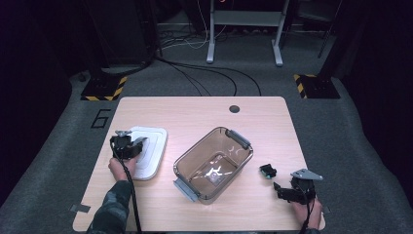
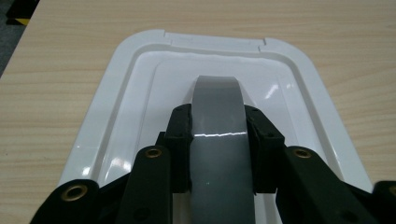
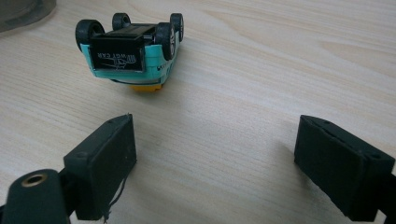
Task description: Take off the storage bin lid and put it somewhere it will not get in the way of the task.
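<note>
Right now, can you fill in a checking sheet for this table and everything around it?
Surface: pale wooden table with a dark round hole near the far edge.
Job's things: white lid flat on the table; clear bin open, at the middle; toy car upside down.
Clutter: nothing seen.
Grippers: left claw shut on the lid's grey handle; right claw open, short of the car.
Cables: one trails from each claw; more lie on the floor behind.
Surroundings: grey carpet, striped stand bases, dark room.
</note>
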`<act>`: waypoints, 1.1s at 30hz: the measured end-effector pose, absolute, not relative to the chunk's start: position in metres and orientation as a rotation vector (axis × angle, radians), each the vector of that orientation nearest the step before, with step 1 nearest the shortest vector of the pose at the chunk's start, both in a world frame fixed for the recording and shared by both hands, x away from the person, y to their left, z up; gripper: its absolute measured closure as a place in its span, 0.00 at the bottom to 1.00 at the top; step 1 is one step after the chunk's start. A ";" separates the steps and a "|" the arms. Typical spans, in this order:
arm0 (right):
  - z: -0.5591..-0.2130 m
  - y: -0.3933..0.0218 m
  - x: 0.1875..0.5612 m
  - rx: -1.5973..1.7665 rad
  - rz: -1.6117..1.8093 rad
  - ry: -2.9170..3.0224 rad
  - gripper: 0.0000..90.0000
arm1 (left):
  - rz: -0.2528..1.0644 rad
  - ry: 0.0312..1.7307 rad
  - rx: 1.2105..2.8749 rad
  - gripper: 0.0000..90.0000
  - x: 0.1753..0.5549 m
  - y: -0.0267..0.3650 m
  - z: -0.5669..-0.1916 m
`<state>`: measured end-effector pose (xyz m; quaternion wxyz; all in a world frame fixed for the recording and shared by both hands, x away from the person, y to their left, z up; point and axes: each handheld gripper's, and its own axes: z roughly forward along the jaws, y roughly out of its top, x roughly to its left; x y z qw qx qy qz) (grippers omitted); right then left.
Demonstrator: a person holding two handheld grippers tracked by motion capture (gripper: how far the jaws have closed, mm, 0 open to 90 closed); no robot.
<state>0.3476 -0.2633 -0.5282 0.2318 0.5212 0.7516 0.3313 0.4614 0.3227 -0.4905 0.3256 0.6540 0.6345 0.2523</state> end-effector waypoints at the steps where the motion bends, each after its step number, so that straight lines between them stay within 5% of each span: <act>1: -0.528 -0.263 0.348 1.432 0.911 2.067 0.13 | 0.666 1.658 1.715 0.74 0.461 0.323 -0.492; 16: -0.528 -0.263 0.348 1.432 0.912 2.068 0.14 | 0.628 1.608 1.786 0.73 0.464 0.322 -0.505; 21: -0.528 -0.263 0.348 1.432 0.910 2.068 0.14 | 0.561 1.599 1.771 0.60 0.465 0.326 -0.509; 29: -0.528 -0.263 0.348 1.436 0.913 2.067 0.14 | 0.612 1.526 1.808 0.19 0.453 0.326 -0.488; 33: -0.528 -0.263 0.348 1.432 0.912 2.069 0.14 | 0.645 1.477 1.810 0.13 0.440 0.328 -0.477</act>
